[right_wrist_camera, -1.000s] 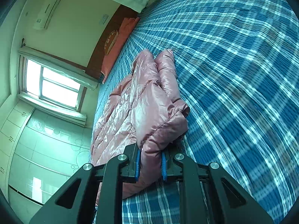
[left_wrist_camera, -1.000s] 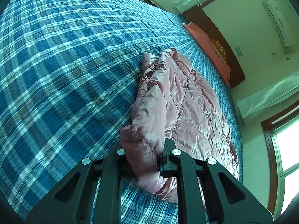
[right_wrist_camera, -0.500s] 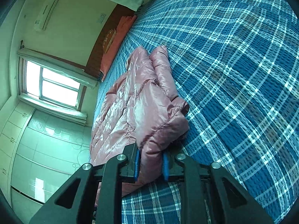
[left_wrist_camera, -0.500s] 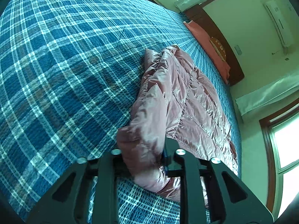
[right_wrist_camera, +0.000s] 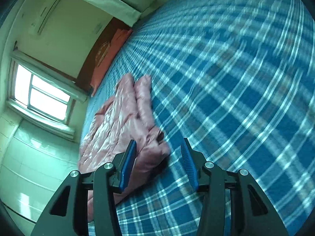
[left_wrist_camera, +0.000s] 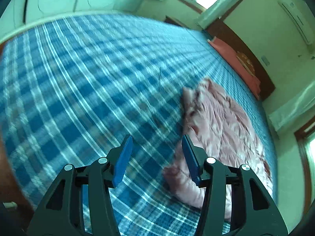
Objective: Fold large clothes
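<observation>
Pink quilted coat (left_wrist_camera: 220, 129) lying folded lengthwise into a long narrow bundle on the blue plaid bedspread (left_wrist_camera: 82, 90), at lower right of the left wrist view and at centre left of the right wrist view (right_wrist_camera: 128, 118). Left gripper (left_wrist_camera: 155, 157) with jaws spread and opening, nothing between the blue pads, only plaid showing in the gap; near end of the coat just behind the right-hand finger. Right gripper (right_wrist_camera: 158, 163) likewise spread and opening; near corner of the coat reaching into the gap beside the left-hand pad, not pressed by either. Judged stage: lengthwise fold laid down and let go; probably left to do, a crosswise fold to shorten the bundle and some smoothing of the puffed, uneven near end. Both views motion-blurred, fine creases not legible. Edges: far end of the coat pointing toward the orange pillow (left_wrist_camera: 234, 63) and dark wooden headboard (left_wrist_camera: 244, 49) at upper right of the left view; one long side near the window-side bed edge. Open room: wide bare plaid across the left of the left view and the right of the right view.
</observation>
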A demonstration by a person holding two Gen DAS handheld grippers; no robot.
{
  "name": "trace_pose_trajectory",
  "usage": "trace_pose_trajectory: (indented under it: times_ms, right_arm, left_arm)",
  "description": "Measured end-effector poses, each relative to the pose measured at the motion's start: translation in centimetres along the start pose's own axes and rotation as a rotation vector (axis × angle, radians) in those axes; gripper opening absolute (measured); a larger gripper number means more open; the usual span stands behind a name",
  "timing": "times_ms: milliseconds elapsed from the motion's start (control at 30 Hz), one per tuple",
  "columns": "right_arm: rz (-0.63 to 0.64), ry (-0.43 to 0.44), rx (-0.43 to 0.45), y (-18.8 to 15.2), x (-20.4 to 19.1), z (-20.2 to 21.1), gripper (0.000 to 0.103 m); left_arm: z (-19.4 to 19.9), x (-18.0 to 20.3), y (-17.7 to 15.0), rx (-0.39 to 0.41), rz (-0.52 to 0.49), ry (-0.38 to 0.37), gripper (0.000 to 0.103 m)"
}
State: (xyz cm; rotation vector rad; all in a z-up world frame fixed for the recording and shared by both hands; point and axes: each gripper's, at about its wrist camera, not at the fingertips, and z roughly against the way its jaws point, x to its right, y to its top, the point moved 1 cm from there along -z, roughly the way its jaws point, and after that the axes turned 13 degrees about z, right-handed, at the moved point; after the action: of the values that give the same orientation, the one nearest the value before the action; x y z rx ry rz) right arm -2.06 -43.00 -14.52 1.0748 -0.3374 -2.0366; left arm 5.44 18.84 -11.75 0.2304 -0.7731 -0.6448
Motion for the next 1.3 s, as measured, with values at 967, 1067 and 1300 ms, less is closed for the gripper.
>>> trace_pose_trajectory:
  times_ms: [967,1067,1300]
  right_arm:
    - [0.83,-0.152,-0.217,-3.8,-22.9,-11.7,0.047]
    - [0.828,-0.153,-0.235,-4.0,-23.5,-13.4,0.047]
    - [0.838,-0.167,-0.288,-3.9,-23.8,-15.3,0.047]
  left_arm:
    - [-4.6,16.0,-9.7,0.058,-0.698,0.139,0.048]
    - [-6.4,17.3,-10.2,0.036,-0.731,0.148,0.048]
    - [-8.7,17.9,-11.3,-0.03,-0.787,0.187,0.046]
